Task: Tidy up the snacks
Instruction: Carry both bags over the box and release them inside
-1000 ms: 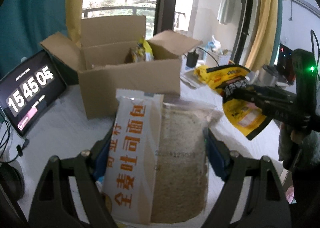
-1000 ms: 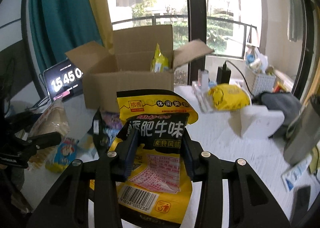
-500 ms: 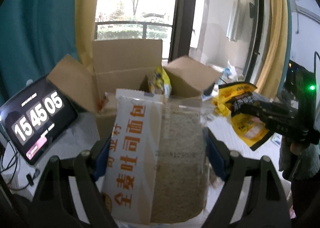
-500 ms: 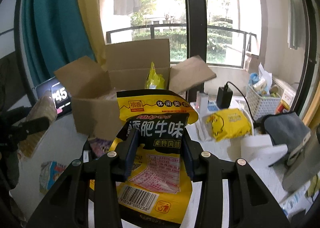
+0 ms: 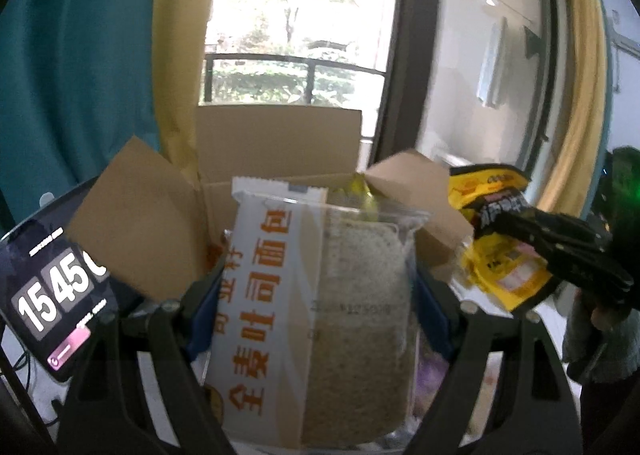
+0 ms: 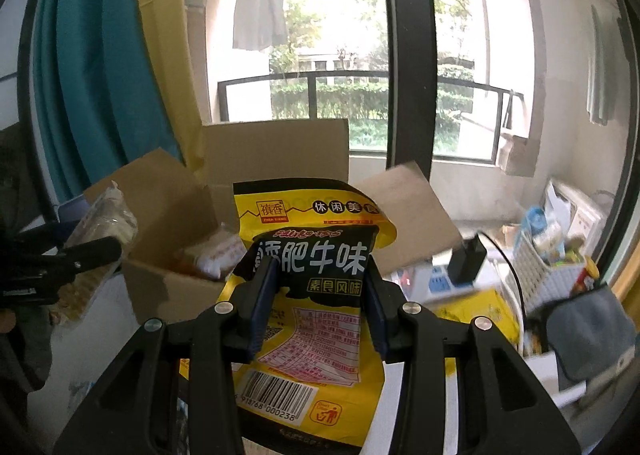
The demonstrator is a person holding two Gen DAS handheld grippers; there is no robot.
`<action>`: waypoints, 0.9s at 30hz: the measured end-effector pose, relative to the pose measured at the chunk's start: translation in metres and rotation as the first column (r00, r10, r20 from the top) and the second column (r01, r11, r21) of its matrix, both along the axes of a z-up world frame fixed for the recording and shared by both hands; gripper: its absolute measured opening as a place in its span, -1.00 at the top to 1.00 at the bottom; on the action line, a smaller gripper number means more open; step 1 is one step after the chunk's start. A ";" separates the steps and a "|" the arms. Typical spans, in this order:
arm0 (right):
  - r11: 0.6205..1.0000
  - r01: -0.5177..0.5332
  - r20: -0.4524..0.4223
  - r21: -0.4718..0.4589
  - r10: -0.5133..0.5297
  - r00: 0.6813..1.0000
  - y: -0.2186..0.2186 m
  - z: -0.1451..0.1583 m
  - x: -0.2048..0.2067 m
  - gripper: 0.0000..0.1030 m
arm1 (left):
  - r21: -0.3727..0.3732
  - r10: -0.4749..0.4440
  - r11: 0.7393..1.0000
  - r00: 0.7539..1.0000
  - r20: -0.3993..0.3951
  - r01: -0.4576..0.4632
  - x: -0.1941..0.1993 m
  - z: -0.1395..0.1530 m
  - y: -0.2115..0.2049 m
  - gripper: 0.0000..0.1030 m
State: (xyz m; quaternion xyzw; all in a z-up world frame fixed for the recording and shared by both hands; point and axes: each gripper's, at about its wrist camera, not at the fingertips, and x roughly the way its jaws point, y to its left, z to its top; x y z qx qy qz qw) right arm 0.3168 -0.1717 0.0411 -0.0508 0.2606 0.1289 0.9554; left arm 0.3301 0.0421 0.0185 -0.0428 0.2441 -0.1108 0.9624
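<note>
Both hands have come up and in toward the cardboard box point(image 5: 276, 159) vs a sec ago: it now fills more of each view, its open top sits right behind both packs, and less of the surface shows. Judging by that, the carry is nearly done and the drop into the box looks like the next step for both items. Left gripper point(image 5: 316, 295): jaws set wide, blue pads pressed on both sides of the bread pack point(image 5: 320, 295), held upright in the air in front of the box opening. Right gripper point(image 6: 320, 299): jaws about a third open, clamped on the yellow snack bag point(image 6: 316, 295), also airborne just before the box's near wall. Box already has stuff in it: a yellow packet point(image 5: 360, 191) at the back right, red-white packs point(image 6: 220, 255) at the bottom. Writing: bread pack has a white strip w/ orange chars, readable "吐司面包" and "全麦", a faint printed date code on the clear part, not legible. Snack bag reads "肥牛味", "素食风味", "休闲美食" (last char partly cut), barcode digits "918768 000238", bin icon. Tablet clock point(image 5: 56, 295) at left shows "15 45", rest hidden by a box flap.
</note>
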 end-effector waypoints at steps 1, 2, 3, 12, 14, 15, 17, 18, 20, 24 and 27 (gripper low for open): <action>1.000 -0.002 0.003 0.000 0.002 1.000 0.002 0.001 0.008 0.15 | -0.005 0.011 1.000 1.000 0.006 -0.011 0.010 0.000 0.002 -0.61; 1.000 -0.004 0.004 0.001 0.004 1.000 0.002 0.001 0.015 0.15 | -0.007 0.020 1.000 1.000 0.008 -0.020 0.017 0.000 0.003 -0.61; 1.000 -0.006 0.006 0.001 0.006 1.000 0.004 0.001 0.023 0.15 | -0.009 0.024 1.000 1.000 0.008 -0.024 0.023 -0.001 0.005 -0.61; 0.999 -0.033 -0.011 0.002 0.033 0.999 0.023 -0.013 0.082 0.15 | -0.013 0.050 0.999 0.999 -0.013 -0.051 0.076 -0.017 0.008 -0.61; 0.999 -0.038 -0.019 0.003 0.038 0.999 0.028 -0.018 0.092 0.15 | -0.014 0.061 0.998 0.998 -0.020 -0.061 0.084 -0.021 0.009 -0.61; 0.999 -0.041 -0.022 0.001 0.041 0.999 0.032 -0.021 0.097 0.15 | -0.020 0.065 0.998 0.998 -0.025 -0.065 0.089 -0.023 0.010 -0.62; 0.999 -0.046 -0.032 -0.012 0.045 0.998 0.035 -0.027 0.107 0.13 | -0.034 0.072 0.997 0.996 -0.054 -0.074 0.096 -0.026 0.012 -0.63; 0.999 -0.046 -0.040 -0.021 0.045 0.998 0.038 -0.031 0.112 0.12 | -0.045 0.070 0.996 0.995 -0.068 -0.073 0.099 -0.028 0.013 -0.64; 0.999 -0.041 -0.050 -0.028 0.039 0.998 0.041 -0.034 0.116 0.05 | -0.064 0.073 0.995 0.994 -0.088 -0.078 0.104 -0.031 0.017 -0.69; 0.998 -0.049 -0.042 -0.027 0.048 0.998 0.041 -0.034 0.115 -0.45 | -0.082 0.074 0.993 0.994 -0.076 -0.080 0.101 -0.027 0.020 -0.76; 0.998 -0.054 -0.049 -0.031 0.053 0.997 0.039 -0.034 0.109 -0.45 | -0.081 0.073 0.994 0.996 -0.052 -0.077 0.095 -0.018 0.019 -0.77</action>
